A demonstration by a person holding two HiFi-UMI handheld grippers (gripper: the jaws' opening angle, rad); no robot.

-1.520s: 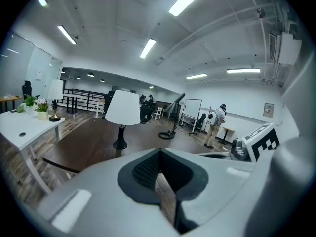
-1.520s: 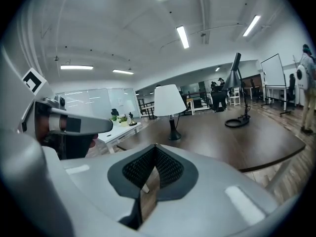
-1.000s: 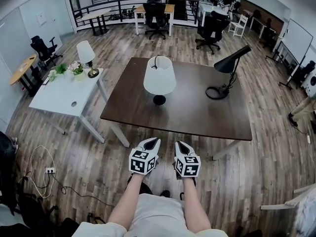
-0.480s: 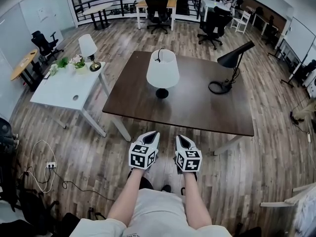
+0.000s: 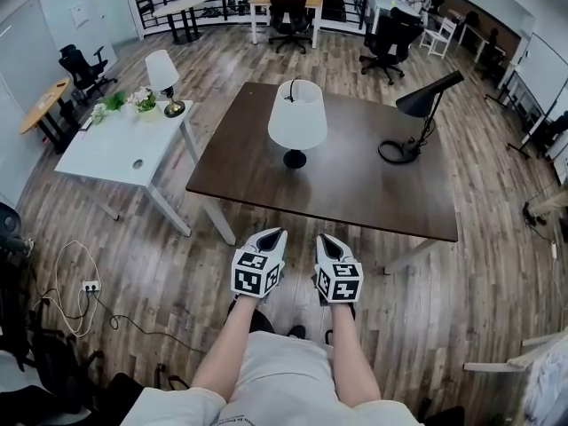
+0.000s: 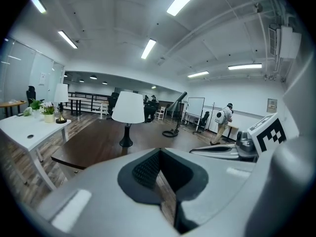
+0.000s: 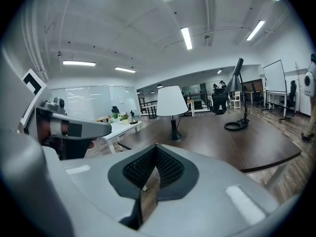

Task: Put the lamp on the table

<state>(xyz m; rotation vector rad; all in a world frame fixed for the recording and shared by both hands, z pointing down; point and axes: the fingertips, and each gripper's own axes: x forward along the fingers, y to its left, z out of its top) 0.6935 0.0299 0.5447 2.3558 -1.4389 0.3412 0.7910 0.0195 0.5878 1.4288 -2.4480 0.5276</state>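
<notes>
My left hand-held gripper and right hand-held gripper, both pinched shut and empty, point slightly down, side by side. The lamp stands on the dark counter. Only the left gripper view shows a backpacked person.

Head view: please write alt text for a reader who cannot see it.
A person holds the left gripper and the right gripper, fingers shut and empty, short of a dark table. On it stand a white-shaded lamp and a black desk lamp; a white table at left bears a small lamp.
</notes>
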